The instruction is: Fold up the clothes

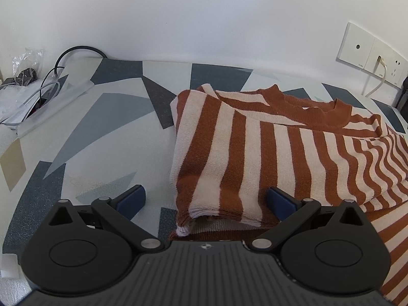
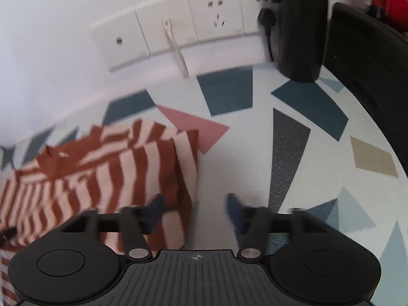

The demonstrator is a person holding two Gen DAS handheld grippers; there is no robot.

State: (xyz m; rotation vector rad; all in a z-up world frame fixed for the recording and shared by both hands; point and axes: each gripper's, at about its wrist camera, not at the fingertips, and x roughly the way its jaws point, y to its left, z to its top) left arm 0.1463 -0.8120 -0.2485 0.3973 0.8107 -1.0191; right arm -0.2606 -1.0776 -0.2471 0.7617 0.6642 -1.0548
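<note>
A rust-and-cream striped sweater (image 1: 267, 148) lies partly folded on the patterned table, its rust collar toward the wall. My left gripper (image 1: 206, 200) is open, its blue pads on either side of the folded left edge, whose bottom hem lies between them. In the right wrist view the same sweater (image 2: 114, 168) lies at the left. My right gripper (image 2: 196, 211) is open over the sweater's right edge; its left pad is above the cloth, its right pad above the bare table. This view is blurred by motion.
The table (image 1: 102, 132) has a grey, blue and tan geometric cover. Cables and plastic bags (image 1: 28, 86) lie at the far left. Wall sockets (image 2: 178, 33) with a white cable are behind. A black cylinder (image 2: 301, 25) and a black object (image 2: 369, 63) stand at the far right.
</note>
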